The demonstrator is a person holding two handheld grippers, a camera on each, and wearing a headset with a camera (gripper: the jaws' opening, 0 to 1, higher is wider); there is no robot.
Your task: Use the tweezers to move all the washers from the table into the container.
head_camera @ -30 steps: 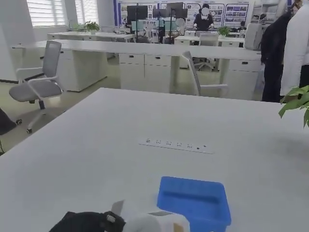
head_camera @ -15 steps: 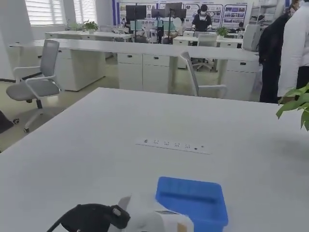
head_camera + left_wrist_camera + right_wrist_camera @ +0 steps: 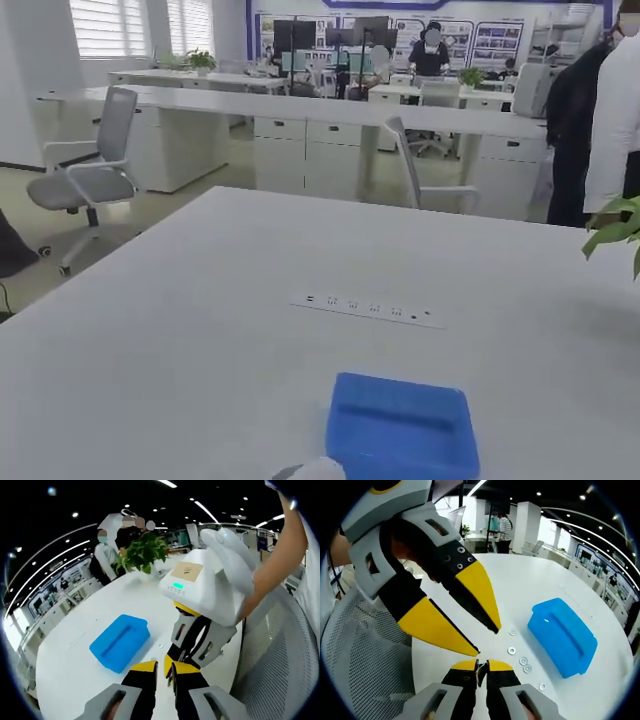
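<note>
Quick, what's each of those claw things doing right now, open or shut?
Left gripper: open, jaws parted, nothing between them.
Right gripper: shut on a thin dark tool, seemingly the tweezers.

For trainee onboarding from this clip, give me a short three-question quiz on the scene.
1. True or false: the washers lie on the table beside the blue container.
2. What is set into the table beyond the container? A power strip; B keyboard; C mug.
3. Fill in: in the right gripper view, the jaws of the left gripper stand ____.
Key: 1 true; 2 A; 3 apart.
</note>
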